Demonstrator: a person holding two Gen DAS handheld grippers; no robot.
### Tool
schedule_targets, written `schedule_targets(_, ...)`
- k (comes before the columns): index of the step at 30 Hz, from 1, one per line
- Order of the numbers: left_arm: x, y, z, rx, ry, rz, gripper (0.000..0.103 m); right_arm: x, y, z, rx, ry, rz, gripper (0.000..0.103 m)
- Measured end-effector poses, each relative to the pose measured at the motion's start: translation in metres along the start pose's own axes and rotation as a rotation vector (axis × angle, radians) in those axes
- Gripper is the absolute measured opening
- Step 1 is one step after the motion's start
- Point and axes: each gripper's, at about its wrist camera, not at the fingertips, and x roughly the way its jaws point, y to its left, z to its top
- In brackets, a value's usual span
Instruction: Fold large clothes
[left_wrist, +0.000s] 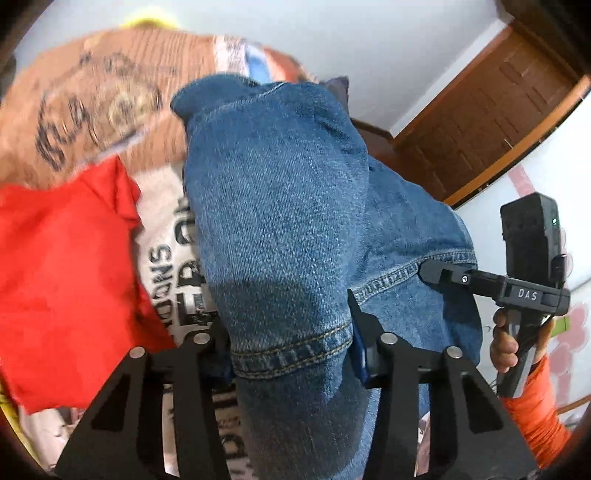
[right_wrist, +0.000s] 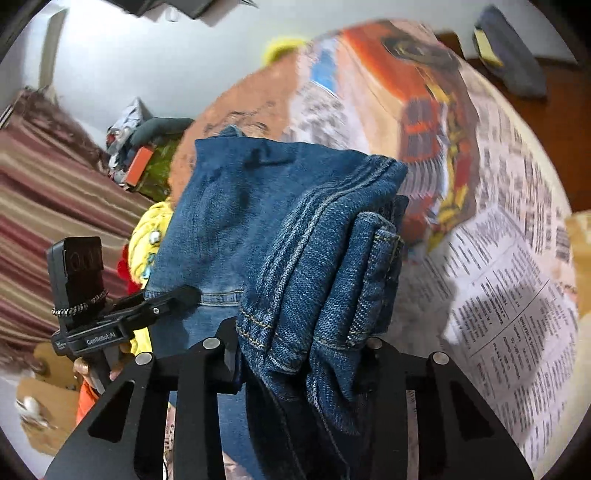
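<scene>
While both grippers bear one garment between them, the parts read as follows.

Left gripper (left_wrist: 291, 354): fingers closed onto a stitched hem of the jeans (left_wrist: 280, 206), which fill the gap between them; the denim rises ahead of the fingertips and sags below, presumably lifted so the cloth hangs straight for a fold.

Right gripper (right_wrist: 303, 347): clamped on a thick bunch of seams and layered denim of the jeans (right_wrist: 258, 221); several layers taken together suggest a fold already gathered at this end.

Mutual position: in the left view the right gripper (left_wrist: 439, 275) reaches in from the right and touches the hem; in the right view the left gripper (right_wrist: 184, 295) enters from the left onto the same garment.

Right hand (left_wrist: 504, 345): wrapped round its gripper's handle, orange sleeve below.

Beyond the left fingers: a red garment (left_wrist: 62, 280) to the left, a white printed garment (left_wrist: 166, 266) just beside the denim.

Beyond the right fingers: a newspaper-covered surface (right_wrist: 509, 295) ahead and right, judged the laying-down place; a yellow garment (right_wrist: 147, 243) to the left.

Blur: background detail uncertain.
</scene>
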Motion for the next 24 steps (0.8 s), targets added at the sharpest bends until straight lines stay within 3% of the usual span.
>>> schedule_targets(7,-0.109,0.003,0.007,0.005,-0.202,-0.020,0.046,-0.030,0.077,0.015,-0.110,-0.114,0.048,0.033)
schedule_targets(14,-0.192,0.042,0.008,-0.014,-0.331,0.047,0.046,-0.010,0.151,0.032,-0.206,-0.164,0.094,0.033)
schedule_targets(19,-0.207,0.093,0.005,-0.076,-0.347,0.097,0.046,0.047,0.178,0.046,-0.212,-0.121,0.129,0.033)
schedule_targets(24,-0.191,0.156,-0.001,-0.168,-0.315,0.136,0.046,0.119,0.183,0.054,-0.203,-0.037,0.131,0.033)
